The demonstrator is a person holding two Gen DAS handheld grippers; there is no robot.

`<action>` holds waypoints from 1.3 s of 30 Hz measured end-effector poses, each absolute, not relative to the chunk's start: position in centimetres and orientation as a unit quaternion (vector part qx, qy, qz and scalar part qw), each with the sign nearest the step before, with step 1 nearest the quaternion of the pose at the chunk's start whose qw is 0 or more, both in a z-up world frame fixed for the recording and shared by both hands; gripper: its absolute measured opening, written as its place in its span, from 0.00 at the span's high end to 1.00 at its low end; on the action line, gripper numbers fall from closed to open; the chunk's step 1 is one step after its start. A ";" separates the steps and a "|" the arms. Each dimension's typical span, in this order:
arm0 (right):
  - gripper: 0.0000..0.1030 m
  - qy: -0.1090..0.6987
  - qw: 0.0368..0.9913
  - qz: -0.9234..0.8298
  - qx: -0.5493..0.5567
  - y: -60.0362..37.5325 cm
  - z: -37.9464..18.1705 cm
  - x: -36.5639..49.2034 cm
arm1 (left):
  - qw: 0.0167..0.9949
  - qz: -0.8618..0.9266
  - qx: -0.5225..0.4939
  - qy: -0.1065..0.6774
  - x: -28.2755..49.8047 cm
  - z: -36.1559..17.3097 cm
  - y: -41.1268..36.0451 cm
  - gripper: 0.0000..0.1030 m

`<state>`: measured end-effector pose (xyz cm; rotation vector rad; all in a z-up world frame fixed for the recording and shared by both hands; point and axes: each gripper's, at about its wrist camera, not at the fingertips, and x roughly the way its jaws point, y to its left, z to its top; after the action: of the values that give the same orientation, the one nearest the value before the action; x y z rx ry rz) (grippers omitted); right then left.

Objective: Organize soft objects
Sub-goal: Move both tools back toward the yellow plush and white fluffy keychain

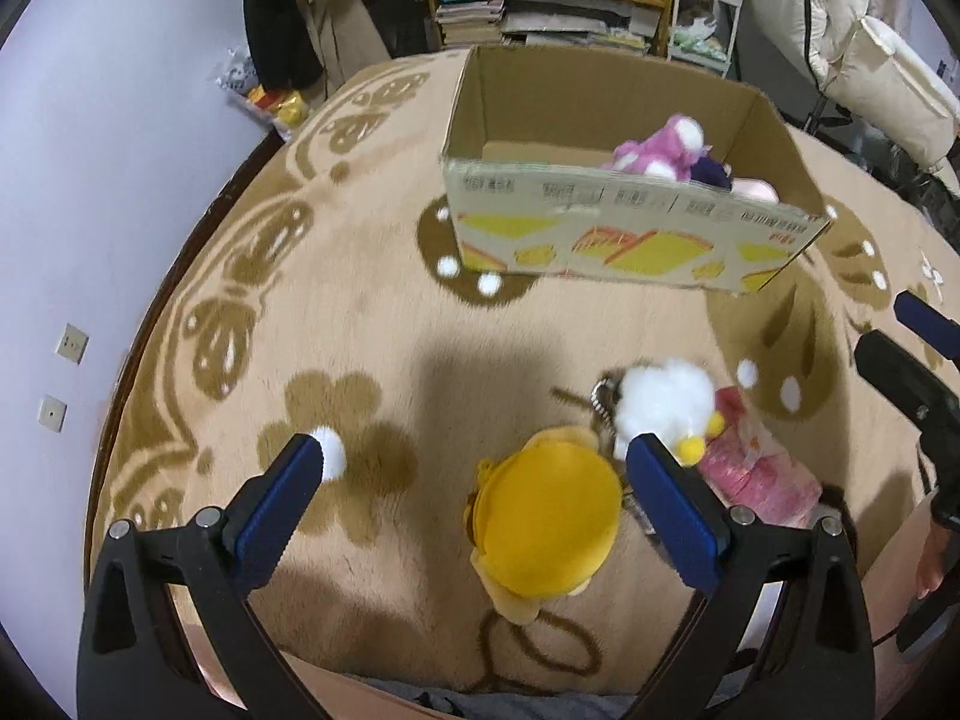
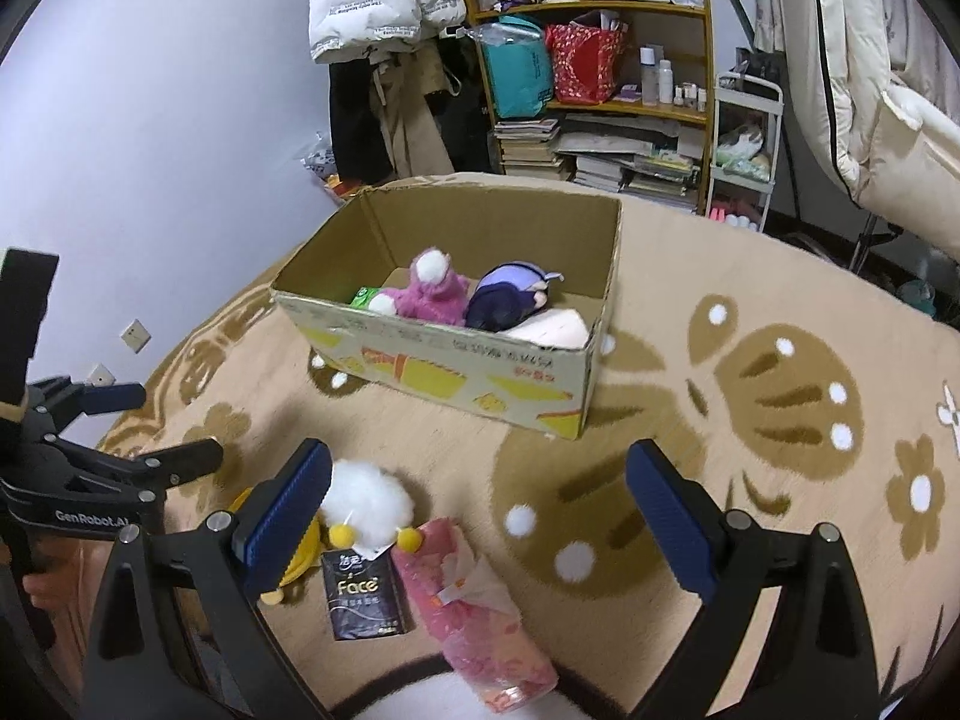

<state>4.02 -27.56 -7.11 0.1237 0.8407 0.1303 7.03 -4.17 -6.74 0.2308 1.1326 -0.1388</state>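
1. Beige rug carries your box, already holding a pink plush.
2. Your left gripper gapes above the yellow plush.
3. Your right gripper gapes empty near the white plush.

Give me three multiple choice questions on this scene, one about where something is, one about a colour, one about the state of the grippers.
1. Where is the pink plush toy?
A. on the blanket
B. inside the cardboard box
C. on the bookshelf

2. What colour is the round plush below the left gripper?
A. yellow
B. green
C. black

3. How do both grippers stand?
A. both shut
B. only the left open
C. both open, holding nothing

Answers: 1 B, it lies between the box walls beside a dark purple plush. 2 A, its top is plain yellow. 3 C, the left gripper and right gripper show wide gaps between their blue pads.
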 end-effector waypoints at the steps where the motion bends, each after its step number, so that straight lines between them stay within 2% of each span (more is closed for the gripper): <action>1: 0.01 0.409 0.908 0.064 0.064 -27.6 -7.3 4.0 | 0.833 -0.065 0.108 0.539 7.0 -7.1 -4.1 0.03; 14: 0.01 0.437 0.890 0.073 0.103 -27.3 -10.2 4.4 | 0.806 -0.072 0.099 0.579 6.7 -10.5 -4.0 0.03; 39: 0.01 0.491 0.856 0.122 0.108 -24.6 -15.5 7.3 | 0.759 -0.090 0.065 0.642 7.5 -15.2 -4.8 0.03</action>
<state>7.29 -24.57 -15.48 0.2273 1.0318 0.2572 7.49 -4.75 -15.25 0.1415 1.3982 -0.1959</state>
